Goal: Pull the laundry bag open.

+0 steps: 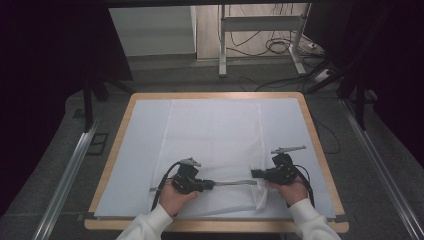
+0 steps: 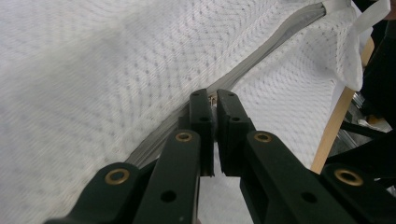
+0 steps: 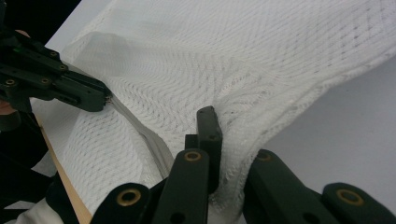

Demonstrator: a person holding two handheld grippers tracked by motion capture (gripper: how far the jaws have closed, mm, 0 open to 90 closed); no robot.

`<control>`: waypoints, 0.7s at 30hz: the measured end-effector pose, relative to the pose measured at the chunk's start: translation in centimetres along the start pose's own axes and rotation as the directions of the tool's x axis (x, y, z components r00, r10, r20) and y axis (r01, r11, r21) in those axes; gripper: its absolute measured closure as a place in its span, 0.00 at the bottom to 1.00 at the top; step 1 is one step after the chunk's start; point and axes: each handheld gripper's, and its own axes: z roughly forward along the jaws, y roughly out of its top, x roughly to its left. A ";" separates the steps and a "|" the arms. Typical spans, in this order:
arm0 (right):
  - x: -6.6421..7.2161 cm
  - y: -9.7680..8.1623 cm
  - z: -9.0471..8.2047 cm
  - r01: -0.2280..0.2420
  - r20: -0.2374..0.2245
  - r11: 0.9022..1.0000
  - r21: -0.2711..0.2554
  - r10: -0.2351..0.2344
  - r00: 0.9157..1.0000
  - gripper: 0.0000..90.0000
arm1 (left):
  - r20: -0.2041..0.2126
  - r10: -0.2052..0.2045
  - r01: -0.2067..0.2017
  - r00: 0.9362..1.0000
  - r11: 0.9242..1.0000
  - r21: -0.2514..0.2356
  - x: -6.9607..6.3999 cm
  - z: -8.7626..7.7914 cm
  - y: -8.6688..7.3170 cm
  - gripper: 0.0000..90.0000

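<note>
A: High view: white mesh laundry bag (image 1: pixel 215 145) flat mid-table, zipper (image 1: pixel 235 183) along its near edge.
B: Left gripper view?
A: Left gripper (image 2: pixel 215 100) clamped on the zipper pull (image 2: pixel 213 99).
B: Right gripper view?
A: Right gripper (image 3: pixel 219 140) pinching the bag's corner mesh. Risk: the tiny pull slips out, or the mesh bunches and jams the slider.

Grey carpeted floor (image 1: pixel 165 80) — white-legged desk frame (image 1: pixel 260 30) behind, cables (image 1: pixel 277 47) beneath, dark curtains (image 1: pixel 45 75) either side
</note>
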 end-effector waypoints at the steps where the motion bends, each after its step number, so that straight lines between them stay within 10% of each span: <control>1: 0.0 0.0 0.0 -0.002 -0.001 1.000 0.000 0.002 1.000 0.98 | -0.001 0.000 0.000 1.000 1.000 0.000 0.1 -0.1 -0.1 0.97; 21: 0.0 0.0 0.1 0.005 0.001 1.000 -0.002 -0.005 1.000 0.98 | 0.000 -0.026 0.026 1.000 1.000 -0.011 1.2 -1.5 -1.0 0.97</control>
